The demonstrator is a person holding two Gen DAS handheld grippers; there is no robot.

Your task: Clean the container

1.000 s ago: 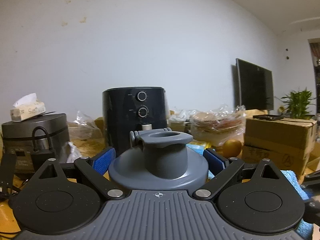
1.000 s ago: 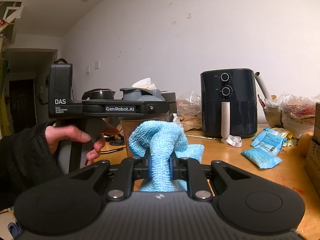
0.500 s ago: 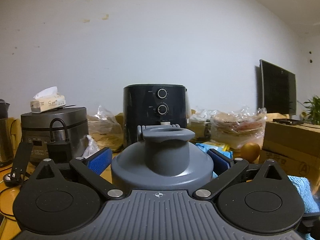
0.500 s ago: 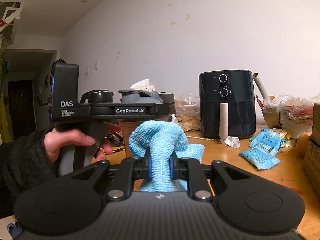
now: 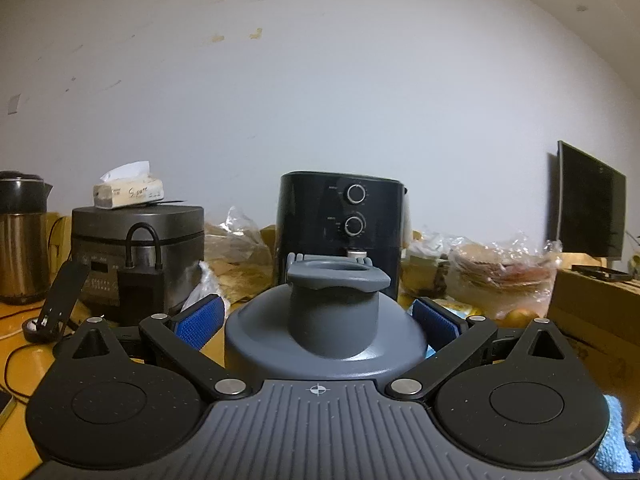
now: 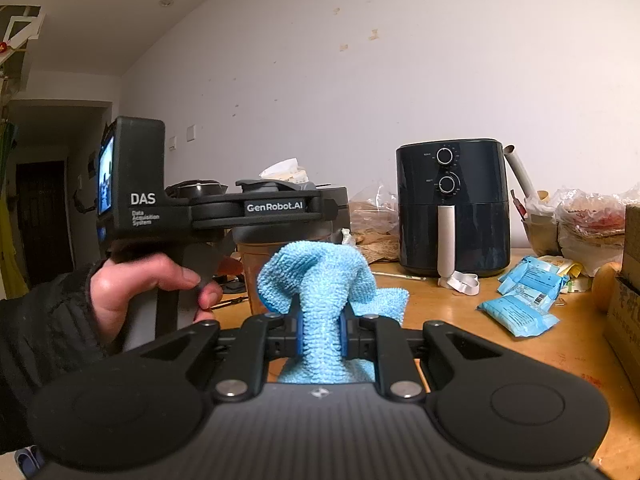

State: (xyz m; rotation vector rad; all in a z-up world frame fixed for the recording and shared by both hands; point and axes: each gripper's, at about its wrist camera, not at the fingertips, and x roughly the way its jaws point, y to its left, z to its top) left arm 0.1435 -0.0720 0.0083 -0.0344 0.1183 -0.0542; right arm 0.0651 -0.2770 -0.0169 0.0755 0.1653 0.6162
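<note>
While left gripper point(image 5: 318, 320) fingers clamp the grey-lidded container point(image 5: 326, 332), contents unseen, right gripper point(image 6: 320, 330) fingers pinch blue cloth point(image 6: 320, 280)

A tissue box point(image 5: 129, 191) sits on the rice cooker point(image 5: 138, 240), left of the air fryer point(image 5: 340, 224).

The left gripper point(image 6: 256, 216) body reads "DAS Data Acquisition System" and "GenRobot.AI"

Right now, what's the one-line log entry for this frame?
left claw: shut on grey-lidded container | right claw: shut on blue cloth | cloth beside container, contact unclear | wiping not yet visible
</note>
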